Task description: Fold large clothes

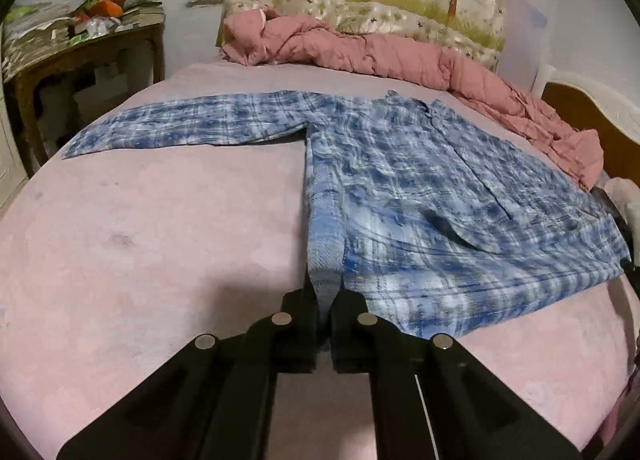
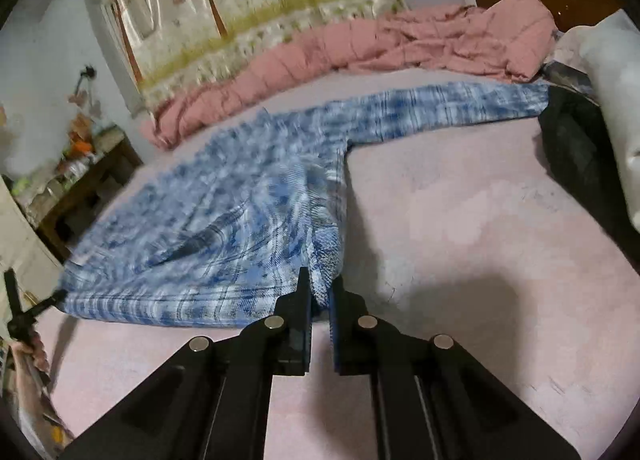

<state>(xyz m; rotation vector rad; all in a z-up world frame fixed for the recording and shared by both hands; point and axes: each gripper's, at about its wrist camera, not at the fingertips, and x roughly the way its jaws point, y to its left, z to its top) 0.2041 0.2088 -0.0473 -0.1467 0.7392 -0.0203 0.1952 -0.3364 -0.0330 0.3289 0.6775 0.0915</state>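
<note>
Both tongs on shirt hem

Motion blur smears the plaid shirt; its right sleeve's cuff hides behind a black bag.

- You have a blue-and-white plaid shirt spread mostly flat on the pink bed, collar at the far end, hem nearest you.
- Its left sleeve stretches straight out to the left; its right sleeve reaches out to the right.
- Both near hem corners are lifted and pinched, so the fabric puckers into ridges there.
</note>
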